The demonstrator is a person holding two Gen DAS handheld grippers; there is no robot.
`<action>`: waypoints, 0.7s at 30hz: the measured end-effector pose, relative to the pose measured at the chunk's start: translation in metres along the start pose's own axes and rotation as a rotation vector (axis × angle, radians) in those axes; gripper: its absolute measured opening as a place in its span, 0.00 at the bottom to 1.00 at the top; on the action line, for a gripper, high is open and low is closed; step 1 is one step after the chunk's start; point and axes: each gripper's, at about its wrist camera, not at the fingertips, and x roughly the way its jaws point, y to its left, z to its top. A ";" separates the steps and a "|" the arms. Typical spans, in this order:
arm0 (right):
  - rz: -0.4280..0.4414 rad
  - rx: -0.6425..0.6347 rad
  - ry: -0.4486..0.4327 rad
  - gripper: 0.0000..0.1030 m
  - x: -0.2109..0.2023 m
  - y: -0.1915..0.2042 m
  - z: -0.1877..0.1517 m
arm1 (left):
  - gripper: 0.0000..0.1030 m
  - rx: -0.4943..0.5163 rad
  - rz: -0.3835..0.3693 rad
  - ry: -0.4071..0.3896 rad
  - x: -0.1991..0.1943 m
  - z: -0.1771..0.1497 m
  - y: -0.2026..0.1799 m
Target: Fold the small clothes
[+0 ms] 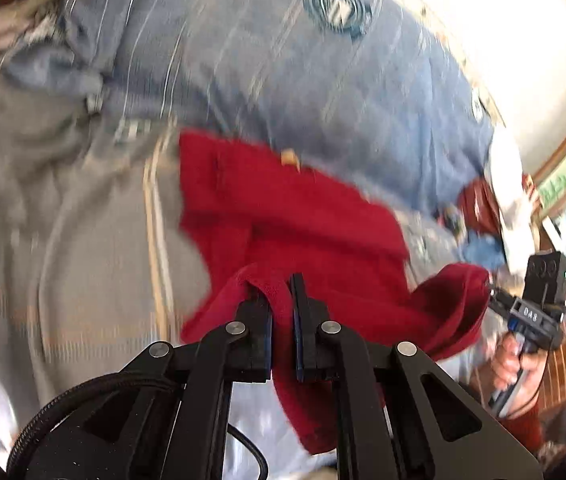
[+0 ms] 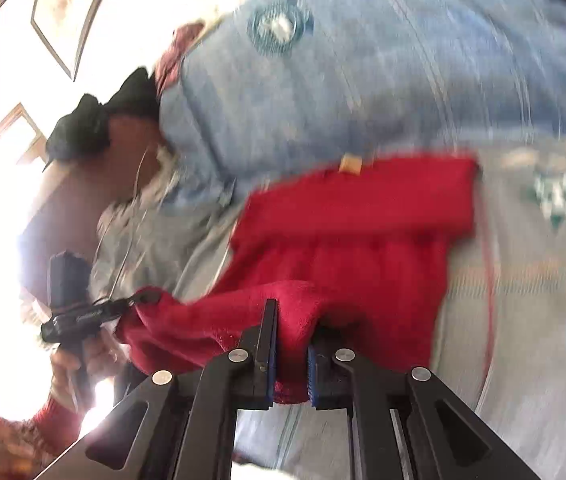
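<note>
A small red garment lies partly on the bed, its near edge lifted off the cover. My left gripper is shut on one near corner of it, red cloth pinched between the pads. In the right wrist view the same red garment stretches away from my right gripper, which is shut on the other near corner. A small tan label shows at the garment's far edge. Each view catches the other gripper at its side: the right gripper and the left gripper, both with red cloth at their tips.
The bed cover is blue farther off and grey nearer, with stripes and round dark emblems. A person's hand holds the right tool. Bright walls and a framed picture lie beyond the bed. Both views are motion-blurred.
</note>
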 end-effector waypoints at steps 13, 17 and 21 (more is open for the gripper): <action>-0.199 0.068 -0.032 0.10 0.114 -0.076 0.126 | 0.06 -0.093 0.165 0.029 0.141 0.113 0.054; -0.217 0.201 0.023 0.12 0.158 -0.126 0.134 | 0.11 -0.170 0.114 0.062 0.157 0.118 0.081; -0.123 0.294 0.018 0.15 0.157 -0.151 0.135 | 0.29 -0.132 0.055 0.056 0.140 0.119 0.073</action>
